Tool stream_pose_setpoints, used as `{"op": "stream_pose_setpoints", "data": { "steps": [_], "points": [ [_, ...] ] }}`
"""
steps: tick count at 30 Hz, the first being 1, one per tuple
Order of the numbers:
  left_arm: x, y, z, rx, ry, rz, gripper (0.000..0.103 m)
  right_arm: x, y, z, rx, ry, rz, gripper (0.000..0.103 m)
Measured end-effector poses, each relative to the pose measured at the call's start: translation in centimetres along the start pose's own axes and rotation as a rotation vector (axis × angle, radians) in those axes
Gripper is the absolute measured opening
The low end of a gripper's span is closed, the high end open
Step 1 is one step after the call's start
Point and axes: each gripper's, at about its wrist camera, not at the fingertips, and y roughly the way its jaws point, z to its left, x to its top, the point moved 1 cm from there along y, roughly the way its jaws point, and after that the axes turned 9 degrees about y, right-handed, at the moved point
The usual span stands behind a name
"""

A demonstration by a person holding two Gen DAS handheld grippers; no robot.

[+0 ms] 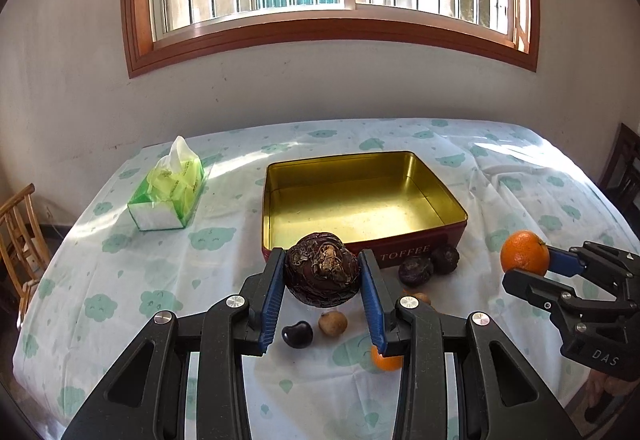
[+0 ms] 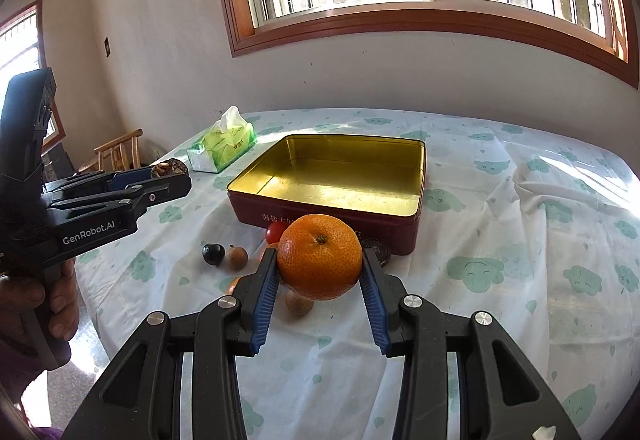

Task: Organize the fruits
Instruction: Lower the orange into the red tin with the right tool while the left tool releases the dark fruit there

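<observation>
Here both grippers tilted down above table: left gripper (image 1: 322, 268) jaws clamp wrinkled dark fruit (image 1: 321, 269), right gripper (image 2: 319, 264) jaws clamp orange (image 2: 319, 257).

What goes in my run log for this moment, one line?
left gripper: shut on dark wrinkled fruit | right gripper: shut on orange | tin: empty

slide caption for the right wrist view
Right gripper holds an orange above the tablecloth, short of the empty gold-lined tin.
</observation>
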Motion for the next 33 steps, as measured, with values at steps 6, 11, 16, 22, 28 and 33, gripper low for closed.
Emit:
{"op": "stream_pose_setpoints", "data": {
  "steps": [6, 11, 16, 22, 28, 33],
  "points": [
    [1.1, 1.6, -0.3, -0.002, 0.005, 0.006, 0.037, 1.0, 0.6, -0.5, 0.005, 0.009, -0.007, 0.038],
    [2.5, 3.6, -0.1, 0.002, 0.005, 0.007, 0.037, 2.8, 1.7, -0.8, 0.004, 0.003, -0.023, 0.038],
    [4.5, 7.4, 0.1, 0.005, 0.013, 0.025, 0.037, 5.3, 4.7, -1.7, -0.007, -0.001, -0.02, 0.038],
    [5.6, 12.9, 0.9, -0.009, -0.008, 0.087, 0.037, 7.4, 9.1, -3.1, -0.025, -0.002, 0.018, 0.038],
    [5.6, 16.8, 1.7, -0.016, -0.025, 0.143, 0.038, 8.5, 13.0, -4.1, -0.03, -0.012, 0.073, 0.038],
    [5.6, 18.3, 1.6, -0.005, -0.006, 0.156, 0.038, 8.7, 15.1, -4.3, -0.035, -0.015, 0.098, 0.038]
  ]
}}
